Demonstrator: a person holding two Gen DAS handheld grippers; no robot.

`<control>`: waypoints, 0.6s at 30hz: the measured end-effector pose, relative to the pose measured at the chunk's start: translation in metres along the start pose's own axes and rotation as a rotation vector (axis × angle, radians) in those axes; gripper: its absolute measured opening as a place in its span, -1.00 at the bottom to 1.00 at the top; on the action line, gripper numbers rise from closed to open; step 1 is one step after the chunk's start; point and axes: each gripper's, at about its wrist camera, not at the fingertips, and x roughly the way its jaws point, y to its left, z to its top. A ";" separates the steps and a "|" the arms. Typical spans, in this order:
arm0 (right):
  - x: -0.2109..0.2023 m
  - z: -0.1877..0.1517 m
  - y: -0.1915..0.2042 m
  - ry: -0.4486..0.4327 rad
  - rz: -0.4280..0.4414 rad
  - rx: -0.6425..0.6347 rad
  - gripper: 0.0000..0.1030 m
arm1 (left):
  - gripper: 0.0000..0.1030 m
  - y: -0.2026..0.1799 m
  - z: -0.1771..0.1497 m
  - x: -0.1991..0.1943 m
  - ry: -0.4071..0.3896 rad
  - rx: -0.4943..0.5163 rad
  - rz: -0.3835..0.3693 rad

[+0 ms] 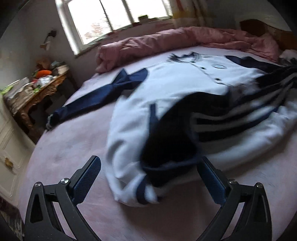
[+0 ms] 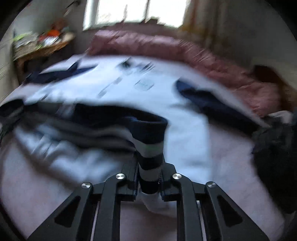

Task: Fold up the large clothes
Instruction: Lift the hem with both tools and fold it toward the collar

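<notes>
**Bedroom, pink bed, varsity jacket half folded**

Lying across a pink-sheeted bed (image 1: 74,148) under a bright window (image 1: 118,16): a white varsity jacket (image 1: 185,77) with navy sleeves, collar toward the window, snap front facing up. Bunching along the far edge of the mattress, a pink quilt (image 1: 167,42). Standing at the left of the bed, a carved wooden side table (image 1: 37,96) crowded with clutter too blurred to name.

Stretching out flat toward the side table, the one navy sleeve (image 1: 96,98). Folding up over the white body, the lower part of the jacket, showing dark lining and a striped hem band (image 1: 232,115). Resting on the sheet nearest the left camera, a white hem corner with a navy stripe.

Hanging above that corner with its jaws spread wide, the left tool (image 1: 148,176): blue-padded fingers (image 1: 87,179) standing either side of the fabric, pressing on nothing.

Clamping tight on a bunched piece of the striped hem band (image 2: 148,148), the right tool (image 2: 149,176), jaws nearly together with the rib pinched between them, cloth trailing out below. Smearing heavily with motion blur, the right view, leaving fine detail of the jacket front unreadable. Sitting at that view's right edge, a dark heap of cloth (image 2: 274,157), kind not discernible.
</notes>
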 end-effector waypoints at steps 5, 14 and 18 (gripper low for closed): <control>0.035 0.000 -0.017 0.094 0.062 0.081 -0.64 | 0.63 0.028 0.006 0.012 -0.026 -0.129 -0.079; 0.032 -0.011 -0.040 0.117 0.213 0.219 -0.82 | -0.73 0.035 0.027 -0.010 -0.178 -0.164 -0.172; 0.035 -0.002 -0.047 0.054 0.213 0.292 -0.84 | -0.73 0.044 0.046 0.003 -0.168 -0.210 -0.159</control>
